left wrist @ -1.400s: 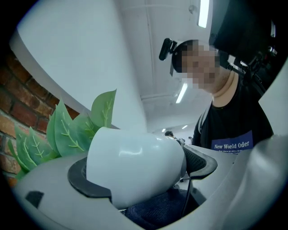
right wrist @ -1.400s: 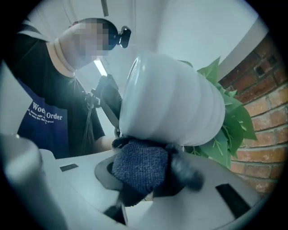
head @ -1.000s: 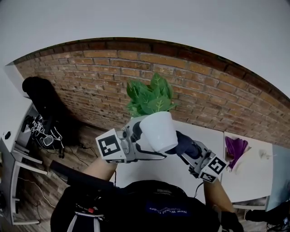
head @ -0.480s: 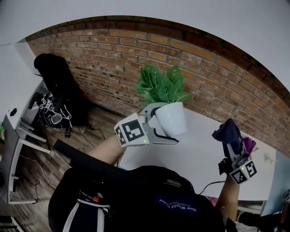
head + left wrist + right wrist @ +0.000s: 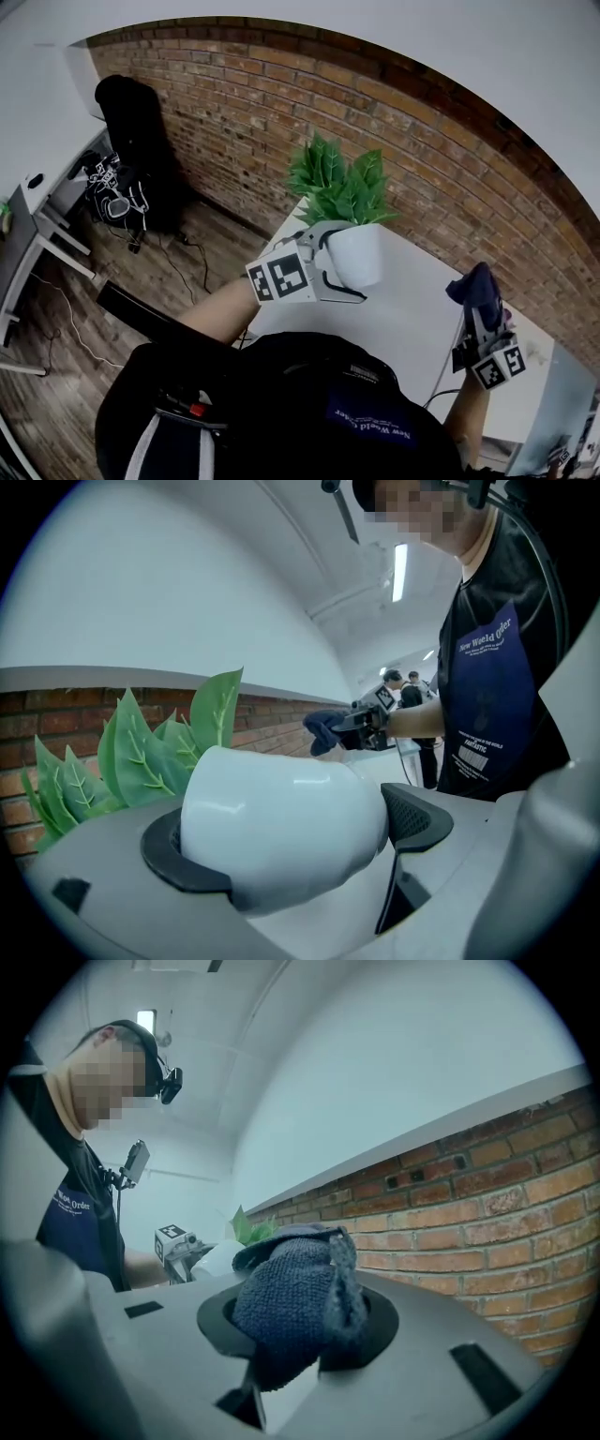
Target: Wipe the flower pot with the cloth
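A white flower pot (image 5: 359, 254) with a green leafy plant (image 5: 339, 183) is held up in the air over the white table (image 5: 412, 319). My left gripper (image 5: 333, 264) is shut on the pot (image 5: 281, 822), its dark pads pressed on the pot's sides, leaves (image 5: 141, 752) behind. My right gripper (image 5: 480, 305) is raised at the right, apart from the pot, and is shut on a dark blue cloth (image 5: 474, 284). In the right gripper view the bunched cloth (image 5: 300, 1302) fills the jaws, and the pot (image 5: 214, 1258) shows far off to the left.
A red brick wall (image 5: 281, 103) runs behind the table. On the wooden floor at the left stand a black bag (image 5: 131, 122) and a desk edge (image 5: 28, 234) with cables. A person's dark apron (image 5: 309, 412) fills the bottom of the head view.
The right gripper with the cloth has come off the pot and swung out to the right and up. The pot stays held in the left gripper. The head view has tilted.
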